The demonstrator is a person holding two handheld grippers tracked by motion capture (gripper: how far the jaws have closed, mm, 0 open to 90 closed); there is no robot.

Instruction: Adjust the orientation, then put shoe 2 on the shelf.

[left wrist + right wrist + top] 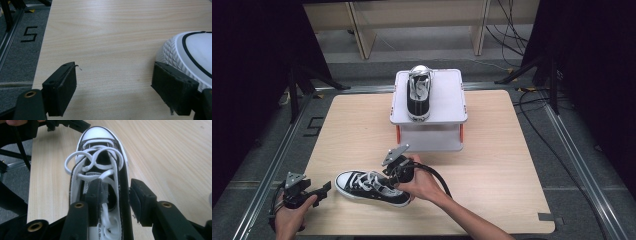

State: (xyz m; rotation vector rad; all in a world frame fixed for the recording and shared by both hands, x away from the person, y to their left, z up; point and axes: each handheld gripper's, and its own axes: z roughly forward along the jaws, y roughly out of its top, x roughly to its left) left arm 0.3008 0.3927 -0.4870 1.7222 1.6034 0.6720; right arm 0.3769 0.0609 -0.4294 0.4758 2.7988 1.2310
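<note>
Sneaker point(371, 187) on table point(492, 170); right hand-held gripper point(113, 197) jaws apart, straddling its side wall, one inside collar.

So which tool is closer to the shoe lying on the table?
The right. The right tool is at the shoe itself, one jaw inside its opening and the other outside its side wall. The left tool sits open beside the toe, not gripping it.
</note>
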